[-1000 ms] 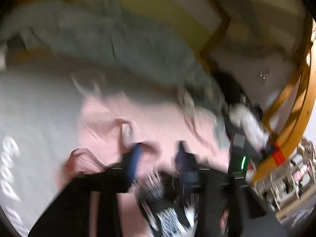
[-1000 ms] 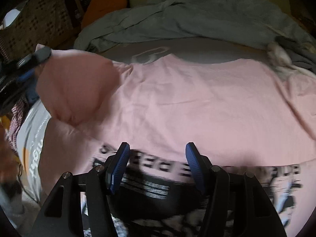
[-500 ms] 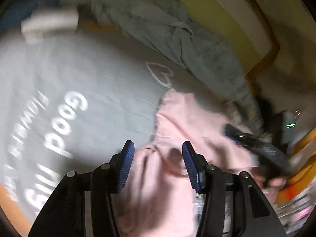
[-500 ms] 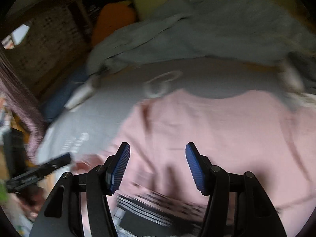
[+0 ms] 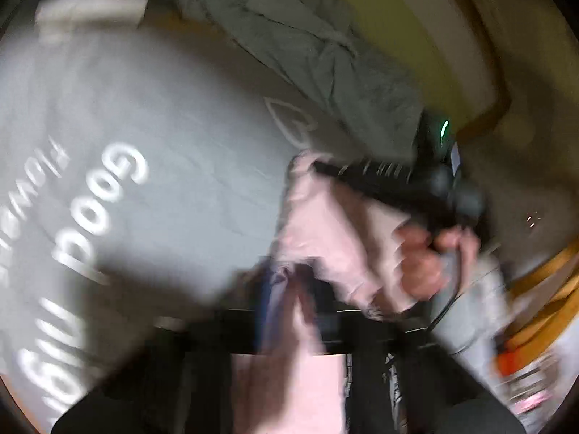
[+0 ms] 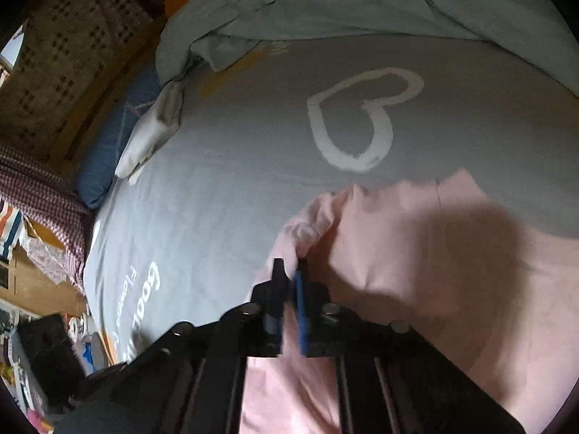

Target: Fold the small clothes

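Observation:
A pink shirt [image 6: 434, 253] lies on a grey bed sheet [image 6: 224, 188] printed with a white heart and white lettering. In the right wrist view my right gripper [image 6: 289, 271] is shut, its blue pads pinching the shirt's bunched left edge. The left wrist view is blurred. There my left gripper [image 5: 289, 282] is shut on a fold of the pink shirt [image 5: 318, 224] near the bottom centre. Just beyond it the right gripper [image 5: 320, 167], held by a person's hand [image 5: 423, 264], grips the same shirt's far corner.
A crumpled grey-green blanket [image 6: 362, 0] lies along the back of the bed. A blue pillow [image 6: 105, 159] and a white cloth [image 6: 152, 133] sit at the left edge, with a wicker basket [image 6: 72, 58] behind. Clutter lies on the floor at the left.
Both grippers were open and have shut on the pink shirt. The right gripper swung left across the shirt to its left edge, close to the left gripper.

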The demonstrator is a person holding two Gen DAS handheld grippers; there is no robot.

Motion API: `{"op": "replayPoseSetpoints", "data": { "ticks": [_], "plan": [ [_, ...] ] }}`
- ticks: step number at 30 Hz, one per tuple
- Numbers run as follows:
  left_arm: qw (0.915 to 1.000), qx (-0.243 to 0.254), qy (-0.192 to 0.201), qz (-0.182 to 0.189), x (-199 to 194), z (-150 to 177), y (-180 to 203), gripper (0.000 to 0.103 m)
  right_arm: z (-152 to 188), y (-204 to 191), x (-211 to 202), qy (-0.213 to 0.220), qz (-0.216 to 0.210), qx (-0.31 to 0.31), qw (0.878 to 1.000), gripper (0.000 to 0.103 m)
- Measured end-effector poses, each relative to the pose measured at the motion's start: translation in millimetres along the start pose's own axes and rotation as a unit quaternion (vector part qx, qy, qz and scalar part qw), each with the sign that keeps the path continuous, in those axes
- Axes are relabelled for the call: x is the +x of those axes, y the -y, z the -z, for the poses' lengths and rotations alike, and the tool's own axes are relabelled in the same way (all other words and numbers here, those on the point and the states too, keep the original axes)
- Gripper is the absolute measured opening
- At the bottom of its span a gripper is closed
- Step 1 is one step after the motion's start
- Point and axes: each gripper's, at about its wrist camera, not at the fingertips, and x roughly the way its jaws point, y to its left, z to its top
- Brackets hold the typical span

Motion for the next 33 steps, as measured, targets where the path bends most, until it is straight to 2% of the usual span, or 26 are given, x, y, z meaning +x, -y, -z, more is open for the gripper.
{"op": "replayPoseSetpoints", "data": {
  "ticks": [1, 2, 5, 8, 10, 13, 14, 17, 18, 19, 20, 22, 24, 25, 26, 27, 28, 29, 30, 31, 32, 33],
  "plan": [
    [0.9989, 0.018, 0.014, -0.040, -3, 4, 4, 0.000, -3, 0, -2, 0.014, 0.000, -0.001, 1.000, 0.002],
    [0.9982, 0.026, 0.015, -0.052, -4, 7, 6, 0.000, -5, 0, -1, 0.022, 0.004, 0.000, 1.000, 0.002],
    [0.9987, 0.036, 0.002, -0.035, -5, 12, 4, 0.000, -15, 0, 12, 0.010, 0.041, -0.001, 0.999, 0.001],
    [0.9965, 0.053, -0.004, -0.064, -3, 16, -2, 0.000, -22, 2, 17, 0.021, 0.055, 0.000, 0.998, 0.001],
    [0.9959, 0.044, -0.007, -0.079, 3, 15, -11, 0.000, -27, 5, 16, 0.048, 0.072, 0.003, 0.996, 0.001],
    [0.9973, 0.024, -0.005, -0.069, 8, 7, -21, 0.000, -35, 13, 8, 0.097, 0.108, 0.015, 0.989, 0.001],
    [0.9976, 0.025, 0.002, -0.065, 6, 3, -20, 0.000, -37, 17, 4, 0.102, 0.099, 0.024, 0.990, 0.001],
    [0.9990, 0.027, 0.035, -0.003, -16, -4, -13, 0.024, -34, 22, -13, 0.103, 0.041, 0.039, 0.993, 0.002],
    [0.9984, 0.031, 0.045, 0.014, -20, -5, -11, 0.026, -33, 21, -19, 0.095, 0.017, 0.028, 0.995, 0.004],
    [0.9975, 0.039, 0.052, 0.027, -25, -6, -5, 0.027, -31, 18, -24, 0.086, 0.004, 0.014, 0.996, 0.014],
    [0.9970, 0.046, 0.053, 0.031, -26, -8, -1, 0.028, -29, 16, -27, 0.081, -0.001, 0.004, 0.997, 0.039],
    [0.9969, 0.064, 0.043, 0.012, -18, -13, 10, 0.033, -26, 12, -33, 0.076, -0.015, -0.007, 0.997, 0.069],
    [0.9947, 0.096, 0.026, -0.025, -5, -15, 22, 0.036, -26, 8, -26, 0.054, -0.030, -0.007, 0.998, 0.069],
    [0.9927, 0.113, 0.018, -0.039, 5, -14, 26, 0.036, -27, 6, -18, 0.037, -0.031, -0.004, 0.999, 0.065],
    [0.9916, 0.120, 0.006, -0.048, 13, -13, 28, 0.036, -27, 5, -11, 0.023, -0.034, -0.004, 0.999, 0.052],
    [0.9910, 0.121, -0.012, -0.056, 23, -11, 27, 0.036, -25, 3, -1, 0.006, -0.031, -0.007, 0.999, 0.046],
    [0.9905, 0.118, -0.033, -0.063, 33, -7, 23, 0.035, -24, 0, 8, -0.007, -0.025, -0.013, 1.000, 0.036],
    [0.9898, 0.115, -0.044, -0.071, 37, -5, 20, 0.035, -23, -5, 16, -0.018, -0.020, -0.026, 0.999, 0.029],
    [0.9883, 0.115, -0.055, -0.084, 42, -3, 19, 0.035, -20, -10, 23, -0.022, -0.013, -0.042, 0.999, 0.027],
    [0.9863, 0.118, -0.059, -0.099, 44, 1, 16, 0.035, -16, -14, 27, -0.020, 0.000, -0.057, 0.998, 0.019],
    [0.9853, 0.121, -0.058, -0.106, 43, 4, 15, 0.035, -13, -17, 30, -0.012, 0.019, -0.067, 0.998, 0.005],
    [0.9848, 0.122, -0.056, -0.111, 41, 7, 13, 0.035, -12, -18, 31, -0.004, 0.031, -0.069, 0.997, 0.003]
  ]
}}
